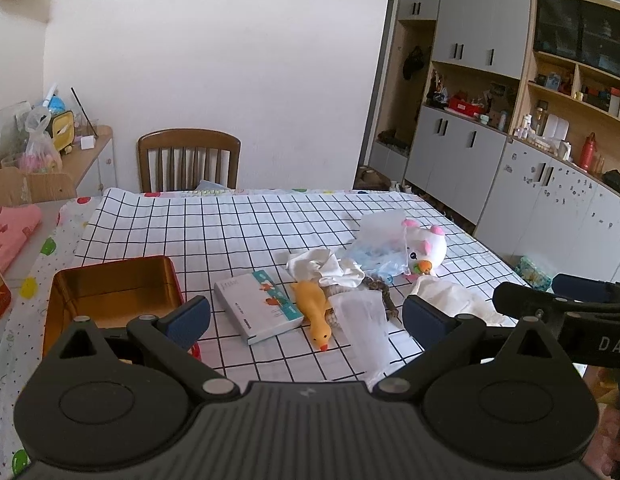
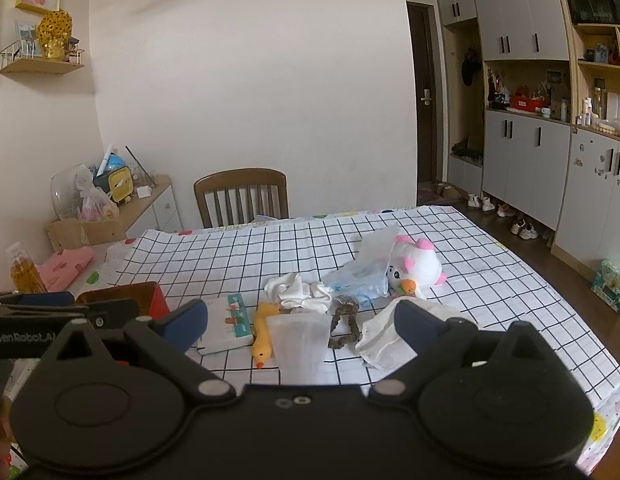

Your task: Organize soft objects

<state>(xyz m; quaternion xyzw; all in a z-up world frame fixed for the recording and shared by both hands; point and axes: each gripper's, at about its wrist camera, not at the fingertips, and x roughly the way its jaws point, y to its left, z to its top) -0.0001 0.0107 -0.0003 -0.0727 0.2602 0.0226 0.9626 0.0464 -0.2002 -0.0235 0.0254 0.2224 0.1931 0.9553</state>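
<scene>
On the checked tablecloth lie a yellow rubber duck, a white and pink plush toy, a crumpled white cloth, a brown mottled toy snake, a blue plastic bag and a white tissue. An open red tin stands at the left. My left gripper is open above the near table edge, empty. My right gripper is open and empty, beside it.
A small book lies left of the duck. A clear plastic sheet lies in front. A wooden chair stands at the far side. Grey cabinets line the right wall. An oil bottle stands left.
</scene>
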